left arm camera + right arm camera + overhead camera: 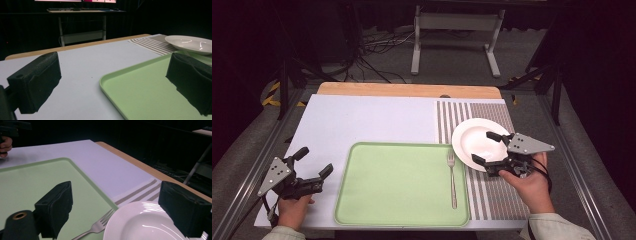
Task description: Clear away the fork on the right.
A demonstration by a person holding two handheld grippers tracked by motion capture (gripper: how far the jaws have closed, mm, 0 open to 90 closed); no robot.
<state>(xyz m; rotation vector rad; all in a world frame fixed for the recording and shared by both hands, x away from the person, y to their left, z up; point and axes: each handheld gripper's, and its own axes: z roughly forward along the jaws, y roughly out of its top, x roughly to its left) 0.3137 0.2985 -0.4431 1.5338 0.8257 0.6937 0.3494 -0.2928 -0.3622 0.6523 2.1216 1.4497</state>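
The round white ceramic plate (476, 141) lies on the grey-striped placemat (492, 190) at the right of the counter (362, 117), just beside the pale green plastic tray (397, 185), and it has not been lifted. The right tongs (486, 147) hang over the plate's near-right rim with the jaws spread wide, one on each side of the rim, and no pad presses on it as far as the right gripper view shows. So the work looks to be at the reach, with the grasp not yet made. The slim silver metal fork (452, 177) lies on the tray along its right edge, tines pointing away from the person. The left tongs (314, 165) rest wide and empty on the counter left of the tray. Gripping the plate and setting it wherever it belongs seem to be what is left.
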